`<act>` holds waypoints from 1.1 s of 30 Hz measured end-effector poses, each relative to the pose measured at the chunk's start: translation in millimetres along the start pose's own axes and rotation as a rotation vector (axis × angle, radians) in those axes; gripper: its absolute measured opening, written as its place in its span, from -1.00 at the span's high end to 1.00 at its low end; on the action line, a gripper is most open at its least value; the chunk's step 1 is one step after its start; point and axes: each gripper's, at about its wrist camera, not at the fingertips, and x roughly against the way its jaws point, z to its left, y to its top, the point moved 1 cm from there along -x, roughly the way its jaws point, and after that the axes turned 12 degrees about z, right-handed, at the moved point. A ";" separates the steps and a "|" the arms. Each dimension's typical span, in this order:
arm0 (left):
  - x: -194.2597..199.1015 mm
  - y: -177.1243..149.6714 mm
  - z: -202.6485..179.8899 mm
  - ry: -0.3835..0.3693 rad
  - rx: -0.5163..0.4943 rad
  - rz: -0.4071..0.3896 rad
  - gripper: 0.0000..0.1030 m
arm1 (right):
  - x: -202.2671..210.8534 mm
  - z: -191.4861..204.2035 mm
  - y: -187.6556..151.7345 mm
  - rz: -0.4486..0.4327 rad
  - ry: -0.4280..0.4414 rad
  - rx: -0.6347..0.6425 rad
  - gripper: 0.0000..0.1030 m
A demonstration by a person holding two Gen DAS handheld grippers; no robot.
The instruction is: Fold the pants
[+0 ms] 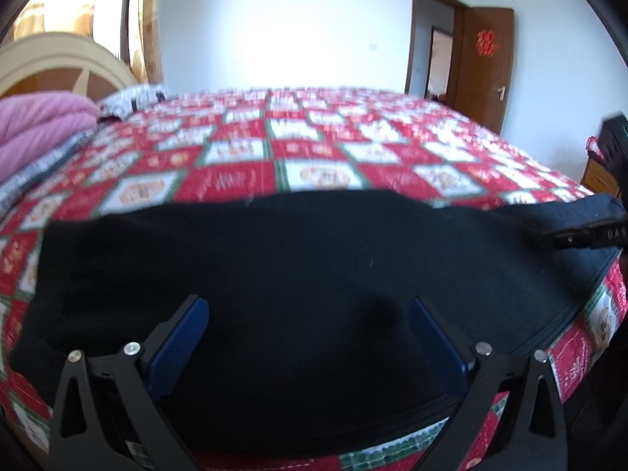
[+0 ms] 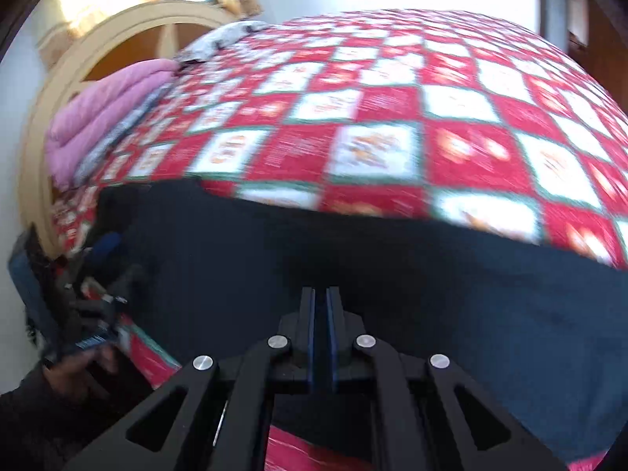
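Dark navy pants (image 1: 298, 259) lie flat across the near edge of a bed, folded into a broad rectangle; they also fill the lower half of the right wrist view (image 2: 431, 294). My left gripper (image 1: 310, 310) is open, its blue-padded fingers spread just above the pants' near part, holding nothing. My right gripper (image 2: 321, 294) has its jaws nearly closed with a thin gap, over the pants; whether cloth is pinched between them is not visible. The right gripper also shows at the right edge of the left wrist view (image 1: 588, 235), over the pants' right end. Both views are motion-blurred.
The bed has a red, white and green checkered quilt (image 1: 314, 149). Folded pink blankets (image 1: 35, 125) and a cream headboard (image 1: 59, 59) are at the left. An open brown door (image 1: 486, 66) stands at the far right. The left gripper and hand show at left (image 2: 98, 314).
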 end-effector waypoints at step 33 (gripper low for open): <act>-15.0 22.0 -73.1 0.016 -0.146 0.090 -1.00 | 62.8 -126.6 -83.0 -0.143 -0.336 -0.153 -0.19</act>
